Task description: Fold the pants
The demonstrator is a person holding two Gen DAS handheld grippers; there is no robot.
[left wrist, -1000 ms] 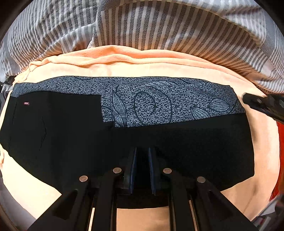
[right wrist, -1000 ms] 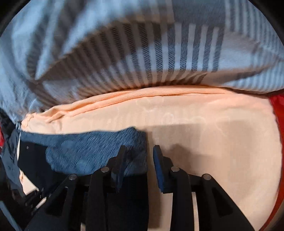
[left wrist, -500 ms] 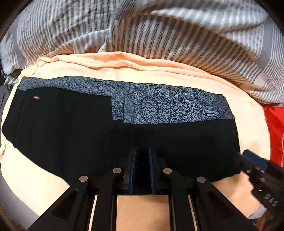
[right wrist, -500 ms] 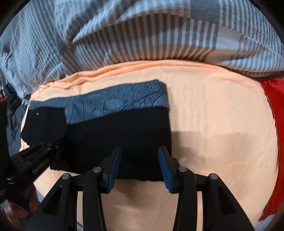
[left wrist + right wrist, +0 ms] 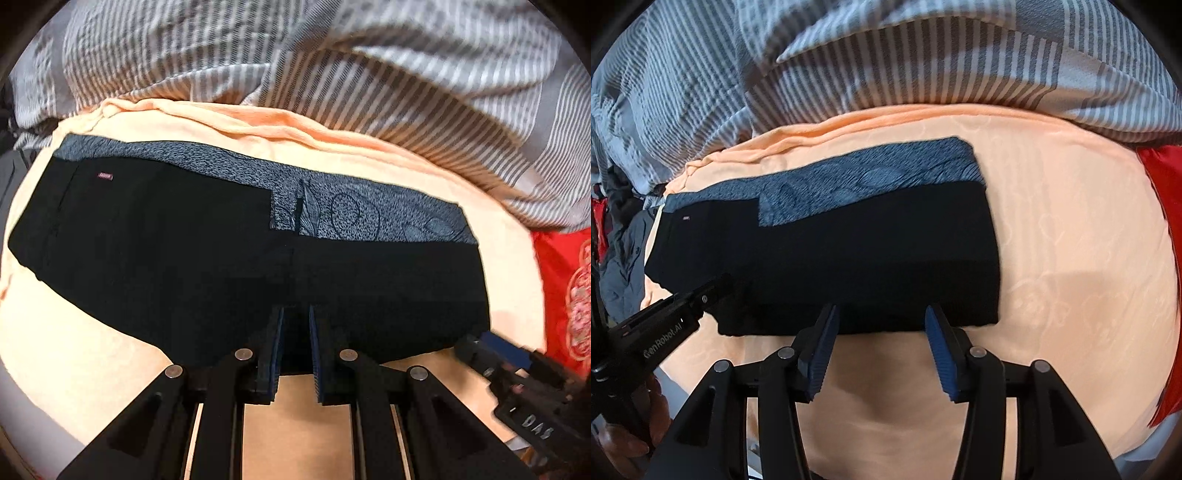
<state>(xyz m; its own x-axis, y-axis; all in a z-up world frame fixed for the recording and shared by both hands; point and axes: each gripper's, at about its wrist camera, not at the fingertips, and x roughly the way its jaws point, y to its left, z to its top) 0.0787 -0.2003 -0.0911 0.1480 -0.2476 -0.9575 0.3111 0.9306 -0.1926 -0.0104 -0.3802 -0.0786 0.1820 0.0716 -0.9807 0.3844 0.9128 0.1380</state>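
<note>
The pants point(image 5: 207, 254) lie flat on the peach blanket point(image 5: 74, 362), black with a grey patterned band point(image 5: 369, 218) along the far side. In the right wrist view the pants point(image 5: 849, 251) reach from far left to the middle. My left gripper point(image 5: 295, 325) sits over their near edge, jaws narrowly apart, and I cannot tell if cloth is between them. It also shows in the right wrist view point(image 5: 713, 291). My right gripper point(image 5: 881, 325) is open just short of the near edge, holding nothing; it shows in the left wrist view point(image 5: 476, 345).
A grey striped duvet point(image 5: 369, 74) is bunched along the far side of the blanket point(image 5: 1071, 258). Red fabric point(image 5: 565, 288) lies at the right. Dark clothes point(image 5: 620, 240) are piled at the far left. A brown strip point(image 5: 295, 424) runs below the blanket's near edge.
My right gripper has drawn back from the far right end of the pants to their near edge and opened wider. My left gripper has drifted slightly right and stays at the near edge.
</note>
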